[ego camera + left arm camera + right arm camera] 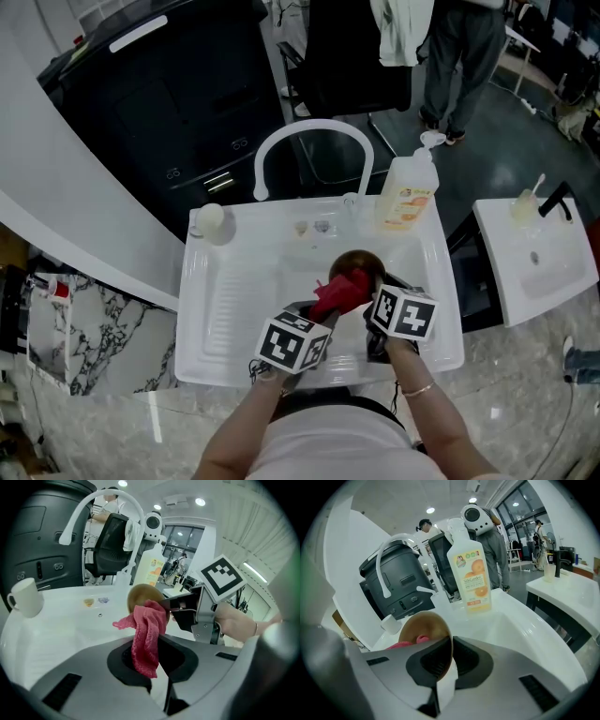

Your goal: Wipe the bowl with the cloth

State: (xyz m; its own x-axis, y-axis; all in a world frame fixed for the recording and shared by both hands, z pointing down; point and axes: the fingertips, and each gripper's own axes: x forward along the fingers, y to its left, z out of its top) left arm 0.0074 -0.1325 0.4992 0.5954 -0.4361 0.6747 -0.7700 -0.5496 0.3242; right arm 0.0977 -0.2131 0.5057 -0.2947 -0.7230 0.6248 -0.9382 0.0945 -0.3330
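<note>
Looking down, we see a white sink unit point(216, 309) with a ribbed drainboard on its left half and the basin to the right. An arched white faucet point(314, 141) stands at its back edge. An orange-label pump soap bottle point(408, 192) stands upright on the back right corner, just beside the faucet base.

Both grippers are over the basin's front half, close together. The right gripper point(451, 660) has its jaws clamped on the rim of the wooden bowl point(424, 630), one pad on each side of the wall. We hold the bowl tipped up on edge, clear of the basin floor. The left gripper point(150, 656) has its jaws closed on the red cloth point(147, 630). The cloth runs up out of the pads and its upper end lies against the bowl, with one corner sticking out to the left. In the right gripper view a bit of the cloth shows at the bowl's lower edge.

A white mug point(211, 222) sits upright on the back left corner, well apart from the bowl.
</note>
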